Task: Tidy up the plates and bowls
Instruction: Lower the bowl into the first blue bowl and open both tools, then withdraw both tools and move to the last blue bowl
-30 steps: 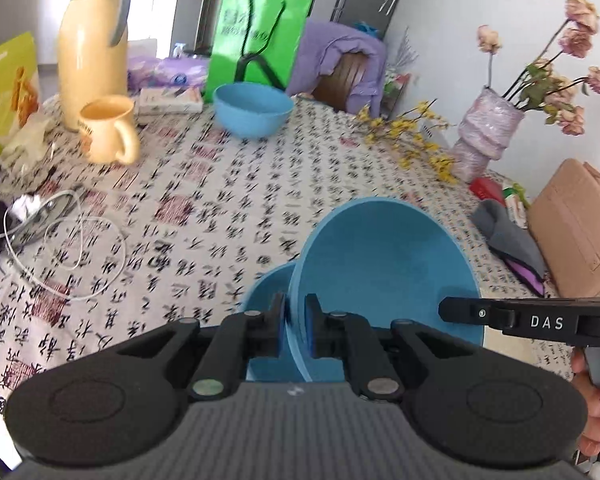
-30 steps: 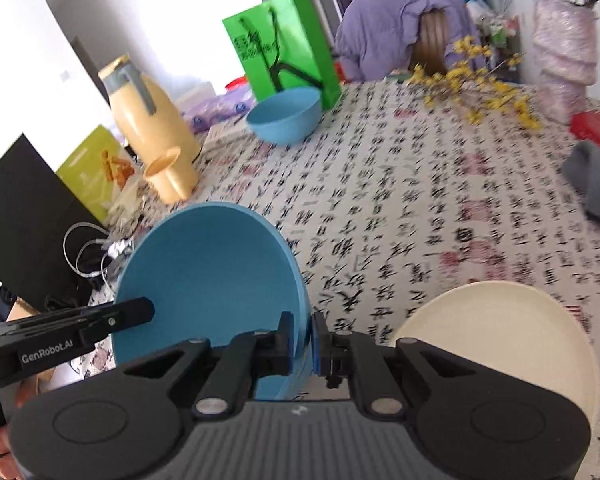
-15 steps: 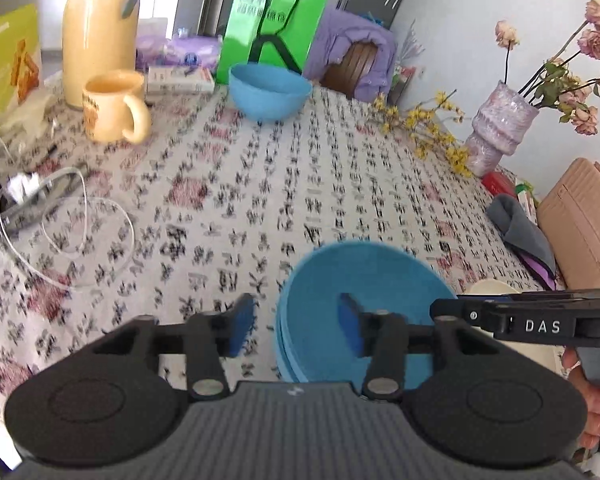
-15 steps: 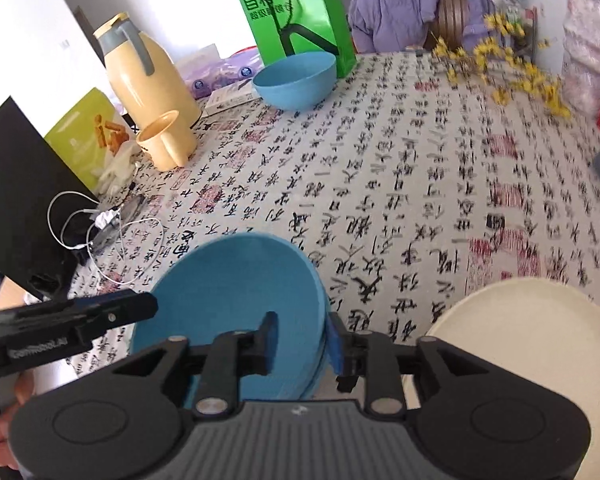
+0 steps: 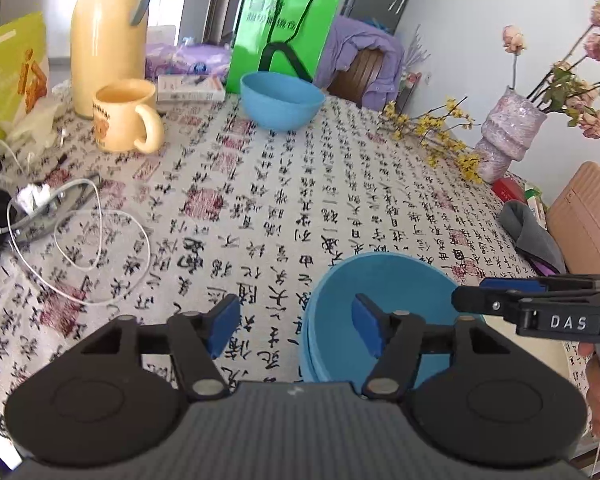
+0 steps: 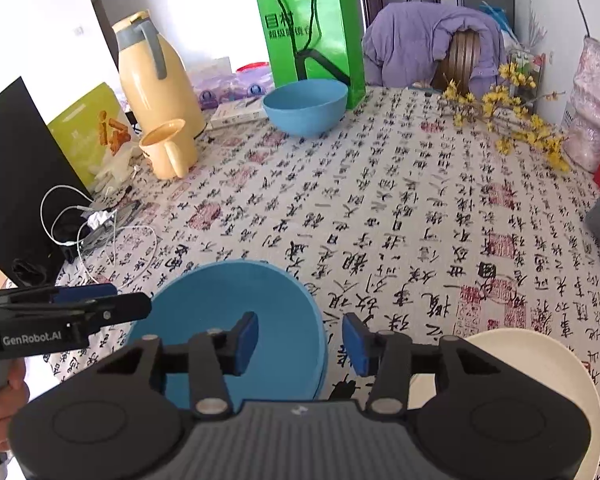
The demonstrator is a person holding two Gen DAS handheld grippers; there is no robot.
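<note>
Two blue plates (image 5: 400, 288) (image 6: 220, 300) lie stacked flat on the patterned tablecloth near the front edge. My left gripper (image 5: 296, 328) straddles the stack's left rim; its jaws are opening and the pads stand clear of the rim. My right gripper (image 6: 302, 342) straddles the right rim in the same way, jaws opening, pads off the plate. Each gripper shows in the other's view, the right gripper (image 5: 472, 302) and the left gripper (image 6: 136, 308). A cream plate (image 6: 520, 360) lies just right of the stack. A blue bowl (image 5: 282, 100) (image 6: 306, 108) stands at the table's far side.
A yellow thermos (image 5: 104, 36) and mug (image 5: 124, 120) stand far left, a green bag (image 5: 284, 28) behind the bowl. A white cable (image 5: 100, 240) loops at left. Yellow flower sprigs (image 5: 432, 132), a vase (image 5: 508, 136) and a grey cloth (image 5: 528, 232) line the right side.
Both grippers held a tilted blue plate above another one. The plate now lies flat on the lower plate, and both sets of jaws have opened off its rim.
</note>
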